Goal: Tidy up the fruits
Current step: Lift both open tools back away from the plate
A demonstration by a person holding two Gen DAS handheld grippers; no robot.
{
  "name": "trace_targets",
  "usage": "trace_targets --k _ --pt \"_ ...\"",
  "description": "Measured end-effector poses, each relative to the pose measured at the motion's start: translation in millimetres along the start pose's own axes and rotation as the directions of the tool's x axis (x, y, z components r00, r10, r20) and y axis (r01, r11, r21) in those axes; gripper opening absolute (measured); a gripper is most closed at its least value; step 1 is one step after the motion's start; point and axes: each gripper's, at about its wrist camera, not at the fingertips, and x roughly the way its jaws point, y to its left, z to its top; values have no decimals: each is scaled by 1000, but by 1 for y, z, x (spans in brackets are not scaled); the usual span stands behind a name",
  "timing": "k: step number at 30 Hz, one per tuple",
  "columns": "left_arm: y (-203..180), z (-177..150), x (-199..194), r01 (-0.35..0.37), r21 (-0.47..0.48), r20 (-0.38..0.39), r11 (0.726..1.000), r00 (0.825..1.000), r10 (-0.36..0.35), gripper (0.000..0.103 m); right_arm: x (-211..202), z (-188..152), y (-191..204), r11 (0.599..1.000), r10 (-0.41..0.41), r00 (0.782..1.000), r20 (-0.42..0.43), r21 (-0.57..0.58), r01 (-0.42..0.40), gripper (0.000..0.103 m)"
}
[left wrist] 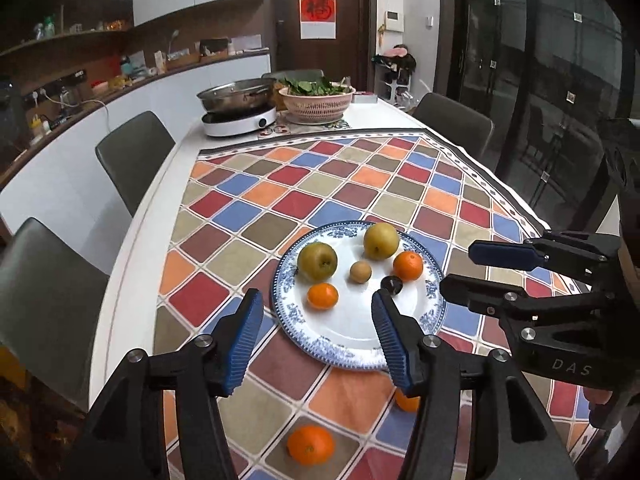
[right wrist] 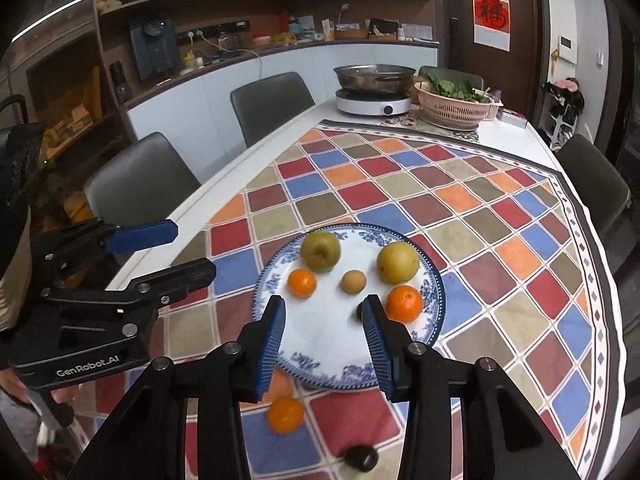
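Observation:
A blue-and-white plate (left wrist: 344, 340) (right wrist: 320, 372) sits on the checked tablecloth. It holds two green-yellow pears (left wrist: 317, 262) (left wrist: 381, 241), two oranges (left wrist: 322, 296) (left wrist: 407, 266), a small brown fruit (left wrist: 360, 272) and a dark fruit (left wrist: 392, 283). Off the plate lie an orange (left wrist: 310, 444) (right wrist: 285, 415), another orange partly hidden by a finger (left wrist: 406, 402), and a dark fruit (right wrist: 361, 457). My left gripper (left wrist: 316, 340) is open and empty above the plate's near edge. My right gripper (right wrist: 324, 344) is open and empty over the plate; it shows at the right in the left wrist view (left wrist: 476, 270).
At the table's far end stand a metal pot on a white induction cooker (left wrist: 239, 120) and a pink basket of greens (left wrist: 317, 100). Grey chairs (left wrist: 134, 156) line the left side and one (left wrist: 456, 120) the right. A counter with clutter runs behind.

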Motion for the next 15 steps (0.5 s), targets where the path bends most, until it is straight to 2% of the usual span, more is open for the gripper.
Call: trace_targets --k 2,8,15 --pt "0 -3 -9 -10 1 12 1000 1000 10 59 -6 -1 4 1000 3 1000 6 -3 -3 47" --pt "4 -18 -28 -33 1 26 999 999 33 61 -17 -9 20 1000 10 1000 9 -19 -10 47" --pt "10 -39 -35 -52 -10 12 999 999 53 62 -15 -25 33 999 13 1000 -27 -29 -14 47"
